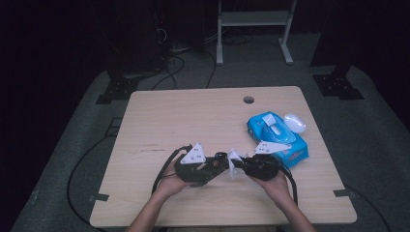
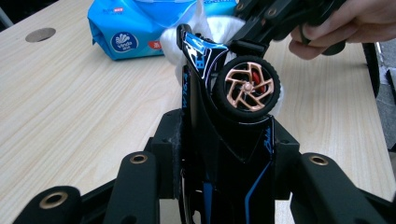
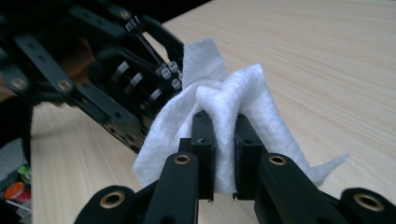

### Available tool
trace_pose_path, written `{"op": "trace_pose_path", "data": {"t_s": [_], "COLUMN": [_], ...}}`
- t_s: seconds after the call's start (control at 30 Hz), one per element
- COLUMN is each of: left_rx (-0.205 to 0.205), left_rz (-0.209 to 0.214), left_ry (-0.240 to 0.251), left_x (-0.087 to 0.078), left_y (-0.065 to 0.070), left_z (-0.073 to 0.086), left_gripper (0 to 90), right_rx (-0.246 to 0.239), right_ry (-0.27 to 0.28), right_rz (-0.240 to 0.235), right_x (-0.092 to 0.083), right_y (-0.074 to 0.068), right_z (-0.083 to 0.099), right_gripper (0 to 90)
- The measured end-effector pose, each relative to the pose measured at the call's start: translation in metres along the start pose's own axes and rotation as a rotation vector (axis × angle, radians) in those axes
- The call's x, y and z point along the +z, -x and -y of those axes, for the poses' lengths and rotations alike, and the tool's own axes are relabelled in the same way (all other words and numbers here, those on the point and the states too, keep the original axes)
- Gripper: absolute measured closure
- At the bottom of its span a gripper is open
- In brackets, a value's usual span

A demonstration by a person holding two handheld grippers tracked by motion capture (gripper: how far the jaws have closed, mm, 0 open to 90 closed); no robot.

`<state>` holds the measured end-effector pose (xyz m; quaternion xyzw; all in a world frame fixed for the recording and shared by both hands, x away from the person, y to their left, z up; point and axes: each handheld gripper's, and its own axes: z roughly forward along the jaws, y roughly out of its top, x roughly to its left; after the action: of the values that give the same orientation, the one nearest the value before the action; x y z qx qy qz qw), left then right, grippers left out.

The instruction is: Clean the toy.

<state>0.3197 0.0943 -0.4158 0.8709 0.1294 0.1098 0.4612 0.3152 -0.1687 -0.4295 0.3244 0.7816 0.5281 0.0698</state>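
My left gripper (image 2: 226, 140) is shut on a black toy car (image 2: 210, 60) with blue trim and a copper-spoked wheel (image 2: 247, 88), holding it nose-up. My right gripper (image 3: 225, 135) is shut on a bunched white wipe (image 3: 233, 93), which is pressed against the far side of the car. In the high view the left gripper (image 1: 220, 163) and the right gripper (image 1: 243, 164) meet tip to tip near the table's front, with the wipe (image 1: 234, 162) between them. The wipe (image 2: 198, 28) shows behind the car's body.
A blue pack of wipes (image 1: 278, 137) lies to the right behind the grippers, its white lid (image 1: 295, 123) flipped open. The wooden table (image 1: 193, 121) has a round cable hole (image 1: 248, 99) at the back. Cables trail from both grippers toward the front edge.
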Motion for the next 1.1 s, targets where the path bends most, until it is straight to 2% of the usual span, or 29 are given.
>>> {"op": "trace_pose_path", "data": {"t_s": [0.17, 0.33, 0.4, 0.5, 0.6, 0.7, 0.8, 1.0, 1.1], "left_rx": [0.015, 0.004, 0.0, 0.004, 0.003, -0.005, 0.006, -0.008, -0.01], "left_rz": [-0.004, -0.002, -0.001, 0.004, 0.004, 0.002, -0.006, 0.004, 0.0], "left_ry": [0.008, 0.022, 0.025, 0.018, 0.03, 0.054, 0.047, 0.067, 0.078], "left_x": [0.0, -0.003, -0.002, -0.001, -0.003, -0.007, -0.007, -0.008, -0.011], "left_y": [0.001, 0.0, 0.0, 0.0, 0.0, -0.001, -0.001, -0.001, -0.002], "left_z": [-0.001, -0.001, 0.0, 0.0, -0.001, -0.004, -0.004, -0.004, -0.005], "left_gripper": [57.1, 57.1, 57.1, 57.1, 57.1, 57.2, 57.2, 57.2, 57.2], "right_rx": [-0.03, -0.004, -0.007, -0.005, -0.023, -0.008, 0.012, -0.016, -0.011], "right_ry": [0.045, 0.003, -0.015, 0.015, 0.041, 0.03, 0.019, 0.07, 0.044], "right_rz": [-0.005, 0.006, 0.011, -0.002, -0.007, -0.006, -0.013, -0.023, -0.012], "right_x": [-0.006, 0.0, 0.002, -0.001, -0.006, -0.004, -0.002, -0.01, -0.006], "right_y": [-0.007, 0.002, 0.003, 0.0, -0.005, -0.001, 0.002, -0.007, -0.002], "right_z": [-0.008, 0.001, 0.003, -0.002, -0.007, -0.003, 0.0, -0.011, -0.007], "right_gripper": [81.4, 81.4, 81.4, 81.4, 81.4, 81.4, 81.4, 81.5, 81.4]}}
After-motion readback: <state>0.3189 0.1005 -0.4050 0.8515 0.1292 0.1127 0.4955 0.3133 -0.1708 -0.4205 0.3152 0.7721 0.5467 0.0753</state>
